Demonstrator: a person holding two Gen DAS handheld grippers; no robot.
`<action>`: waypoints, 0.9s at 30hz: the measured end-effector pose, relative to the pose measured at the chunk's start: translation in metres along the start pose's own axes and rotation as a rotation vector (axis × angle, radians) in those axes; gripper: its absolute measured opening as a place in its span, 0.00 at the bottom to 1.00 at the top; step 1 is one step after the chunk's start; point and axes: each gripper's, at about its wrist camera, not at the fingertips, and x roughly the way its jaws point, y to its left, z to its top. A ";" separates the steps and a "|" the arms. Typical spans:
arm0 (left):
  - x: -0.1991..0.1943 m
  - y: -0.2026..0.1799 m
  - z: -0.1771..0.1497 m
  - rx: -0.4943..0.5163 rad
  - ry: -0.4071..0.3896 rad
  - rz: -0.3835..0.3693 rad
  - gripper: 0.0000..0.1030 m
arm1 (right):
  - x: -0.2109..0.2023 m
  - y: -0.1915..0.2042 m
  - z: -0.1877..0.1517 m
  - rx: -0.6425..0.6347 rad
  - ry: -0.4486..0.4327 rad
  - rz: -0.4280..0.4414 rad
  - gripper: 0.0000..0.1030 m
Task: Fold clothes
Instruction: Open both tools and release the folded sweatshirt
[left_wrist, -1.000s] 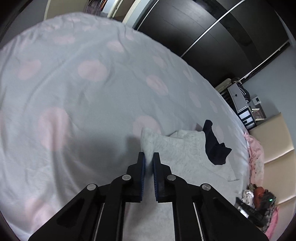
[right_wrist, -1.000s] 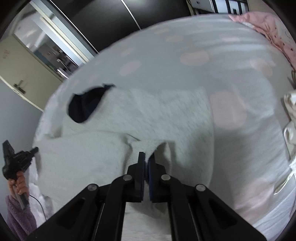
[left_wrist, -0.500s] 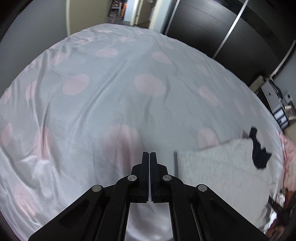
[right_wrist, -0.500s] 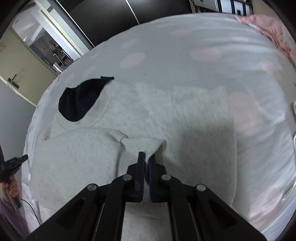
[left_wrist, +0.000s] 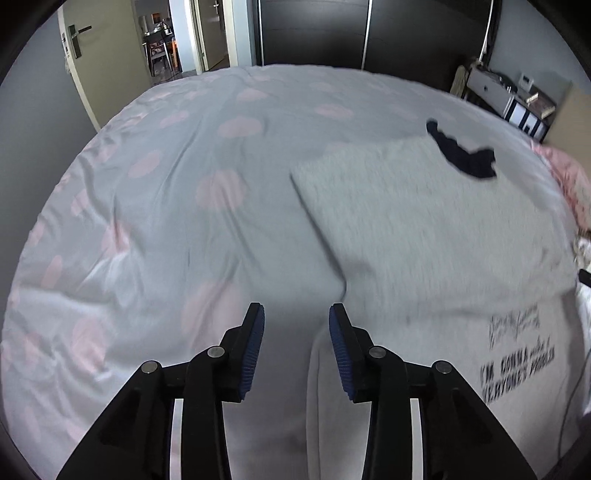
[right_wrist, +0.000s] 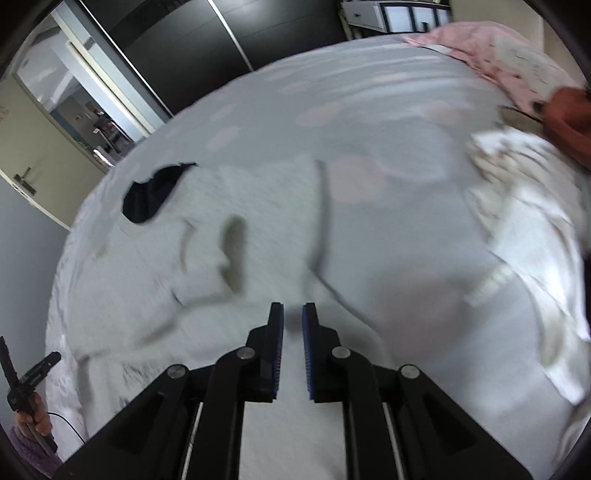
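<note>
Covering almost all of both views is a bed (left_wrist: 221, 229) with a grey cover that carries pale pink dots. On it lies the grey sweatshirt (left_wrist: 424, 229), spread flat on the right side in the left wrist view and on the left side in the right wrist view (right_wrist: 229, 236). Its dark navy collar (left_wrist: 463, 155) is at the far end, and a dark printed text (left_wrist: 517, 365) shows on the near right part of the cloth. A fold with a small raised pocket (right_wrist: 234, 254) crosses the middle of the garment in the right wrist view. White crumpled clothes (right_wrist: 524, 236) lie to the right on the bed, and pink cloth (right_wrist: 491, 55) is at the far right edge. The left gripper (left_wrist: 295, 314) hangs over the bed just beside the sweatshirt's left edge, with fingers spread wide and nothing between them. The right gripper (right_wrist: 293, 314) is over the near part of the sweatshirt, its fingers a little apart and holding no cloth. A hand (right_wrist: 35, 421) with a dark handle shows at the near left corner
</note>
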 end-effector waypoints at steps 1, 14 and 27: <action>-0.004 -0.003 -0.010 0.013 0.008 0.011 0.38 | -0.010 -0.014 -0.013 0.005 0.024 -0.030 0.13; -0.028 -0.010 -0.114 -0.099 0.140 -0.002 0.45 | -0.054 -0.100 -0.127 0.196 0.104 0.004 0.23; -0.024 -0.010 -0.123 -0.160 0.073 0.030 0.45 | -0.047 -0.082 -0.100 0.026 -0.043 -0.014 0.23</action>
